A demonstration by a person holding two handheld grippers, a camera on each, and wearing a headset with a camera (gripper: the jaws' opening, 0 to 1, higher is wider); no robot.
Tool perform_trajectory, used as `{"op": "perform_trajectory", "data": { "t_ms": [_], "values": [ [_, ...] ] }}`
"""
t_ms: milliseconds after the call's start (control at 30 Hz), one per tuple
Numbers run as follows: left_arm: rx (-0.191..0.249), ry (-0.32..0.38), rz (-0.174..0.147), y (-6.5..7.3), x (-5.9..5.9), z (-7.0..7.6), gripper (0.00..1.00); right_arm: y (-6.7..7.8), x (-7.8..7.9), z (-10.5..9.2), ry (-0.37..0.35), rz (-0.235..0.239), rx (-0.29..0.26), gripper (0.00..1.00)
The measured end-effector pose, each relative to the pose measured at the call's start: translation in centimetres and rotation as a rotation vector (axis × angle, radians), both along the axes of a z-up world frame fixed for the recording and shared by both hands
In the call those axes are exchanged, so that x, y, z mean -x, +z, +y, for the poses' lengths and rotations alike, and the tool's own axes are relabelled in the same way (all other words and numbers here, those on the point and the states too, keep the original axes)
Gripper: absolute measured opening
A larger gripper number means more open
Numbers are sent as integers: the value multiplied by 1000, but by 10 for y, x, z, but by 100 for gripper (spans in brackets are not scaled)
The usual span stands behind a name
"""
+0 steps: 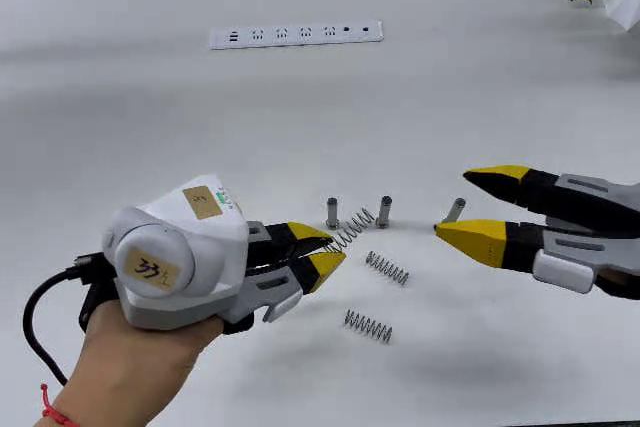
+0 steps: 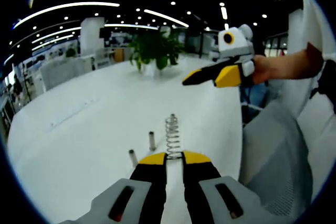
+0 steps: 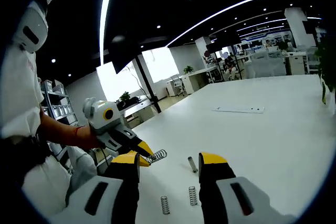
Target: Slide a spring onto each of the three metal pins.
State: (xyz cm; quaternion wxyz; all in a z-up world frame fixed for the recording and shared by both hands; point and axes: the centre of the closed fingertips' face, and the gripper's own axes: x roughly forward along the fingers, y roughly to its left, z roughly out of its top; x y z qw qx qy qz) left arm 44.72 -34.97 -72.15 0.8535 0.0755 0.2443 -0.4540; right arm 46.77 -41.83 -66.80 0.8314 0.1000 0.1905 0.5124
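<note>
The left gripper (image 1: 335, 247) is clamped on one end of a spring (image 1: 350, 230). The spring's free end is pointed toward the middle pin (image 1: 384, 210), with the left pin (image 1: 332, 212) just beside it. The right gripper (image 1: 450, 204) is held with jaws spread wide, tips near the tilted pin (image 1: 457, 209). A second spring (image 1: 387, 268) and a third spring (image 1: 368, 326) are seen lying on the white table (image 1: 150, 127), between the grippers. All three pins are bare.
</note>
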Motion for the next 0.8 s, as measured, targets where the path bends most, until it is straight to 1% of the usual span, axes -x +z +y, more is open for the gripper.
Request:
{"op": "perform_trajectory", "data": {
  "t_ms": [100,167,233,267,300,367,433,567,633,700,800],
  "values": [
    [29,0,-12,7,-1,-4,10,-1,0,9,-16,34,-35,41],
    [49,-2,-23,12,-1,-7,10,1,1,14,-22,56,-73,38],
    [63,-3,-30,16,-2,-9,10,1,1,17,-27,82,-92,34],
    [70,-2,-31,17,-2,-10,10,1,1,19,-29,85,-96,33],
    [82,-4,-32,19,-2,-12,10,2,-1,21,-38,95,-111,32],
    [92,-6,-36,21,-2,-14,10,3,-3,23,-56,129,-146,31],
    [97,-11,-40,23,-2,-16,10,2,-4,25,-60,135,-152,29],
    [107,-18,-45,25,-2,-20,10,2,-3,30,-57,165,-174,26],
    [114,-17,-46,26,-2,-21,10,4,-3,31,-62,188,-200,25],
    [118,-17,-49,28,-2,-21,10,4,-4,31,-70,203,-214,21],
    [126,-17,-49,29,-2,-22,10,2,-5,30,-68,209,-221,18]
  ]
}}
